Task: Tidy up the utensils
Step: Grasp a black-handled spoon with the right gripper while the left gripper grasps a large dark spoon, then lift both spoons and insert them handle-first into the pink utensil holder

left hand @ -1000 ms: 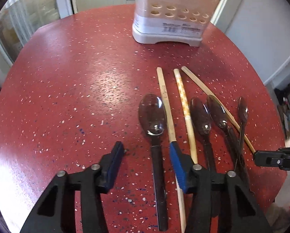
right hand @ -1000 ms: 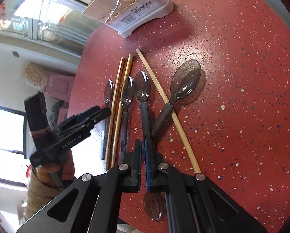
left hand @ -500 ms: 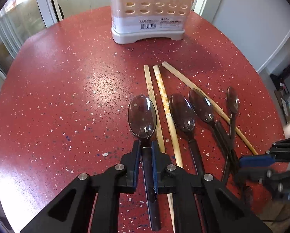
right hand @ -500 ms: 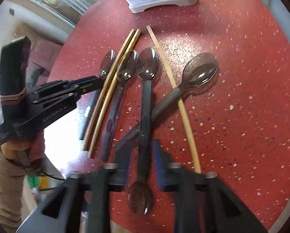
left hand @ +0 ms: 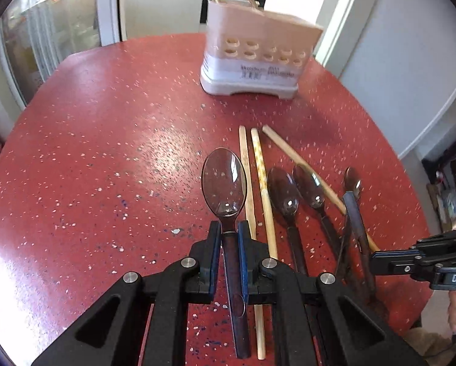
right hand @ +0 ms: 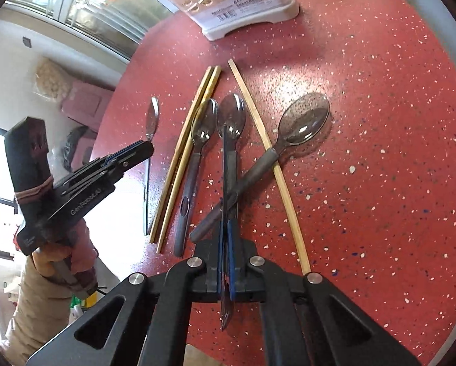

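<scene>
On the speckled red table (left hand: 106,152), left gripper (left hand: 229,231) jaws clamp a translucent large spoon (left hand: 224,180); right gripper (right hand: 227,231) jaws pinch a slim spoon (right hand: 231,119) edge-on, perforated holder (left hand: 258,61) at 12 o'clock.

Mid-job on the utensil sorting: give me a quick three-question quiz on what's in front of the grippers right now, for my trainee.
1. True or false: the left gripper holds nothing.
2. How many chopsticks lie loose on the table? A) one B) three C) six
3. Name the thing standing at the table's far side with sticks in it.

Key:
1. False: it is shut on the handle of the large spoon.
2. B
3. The white holder.
</scene>
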Tool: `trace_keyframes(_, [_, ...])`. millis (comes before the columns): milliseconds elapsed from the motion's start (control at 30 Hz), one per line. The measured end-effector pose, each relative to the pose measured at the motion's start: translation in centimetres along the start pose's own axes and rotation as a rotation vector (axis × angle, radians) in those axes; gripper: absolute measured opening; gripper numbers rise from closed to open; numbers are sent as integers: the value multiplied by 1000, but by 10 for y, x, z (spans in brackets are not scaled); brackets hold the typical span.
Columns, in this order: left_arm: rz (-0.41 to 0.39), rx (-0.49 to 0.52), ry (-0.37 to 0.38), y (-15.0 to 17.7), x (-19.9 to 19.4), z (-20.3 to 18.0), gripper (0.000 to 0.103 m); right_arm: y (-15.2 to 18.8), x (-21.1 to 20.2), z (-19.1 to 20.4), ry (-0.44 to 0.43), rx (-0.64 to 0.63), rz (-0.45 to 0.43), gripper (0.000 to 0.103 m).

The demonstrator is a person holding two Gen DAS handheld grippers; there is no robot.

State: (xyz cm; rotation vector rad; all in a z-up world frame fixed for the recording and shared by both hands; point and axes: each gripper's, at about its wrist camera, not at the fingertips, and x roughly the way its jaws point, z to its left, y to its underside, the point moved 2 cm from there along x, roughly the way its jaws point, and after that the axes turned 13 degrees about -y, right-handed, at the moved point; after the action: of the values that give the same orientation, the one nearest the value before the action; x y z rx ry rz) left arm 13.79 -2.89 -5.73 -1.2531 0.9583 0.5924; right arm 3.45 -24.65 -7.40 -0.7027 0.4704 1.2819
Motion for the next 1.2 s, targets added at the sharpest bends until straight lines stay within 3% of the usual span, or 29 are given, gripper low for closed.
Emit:
trace_keyframes(200, [-86, -58, 14, -4, -36, 12, 40, -4, -25, 0, -36, -37, -70, 3])
trace_keyframes(600, [-272, -146, 22, -52, -84, 15, 40, -31, -80, 51, -41, -214, -283, 3])
trace_keyframes(900, [-367, -198, 35, -126, -94, 14, 40, -93, -105, 69, -49, -259, -365, 3])
trace_keyframes(1200, [-436, -229, 14, -211, -70, 11, 40, -182, -111, 77, -33, -297, -440, 3])
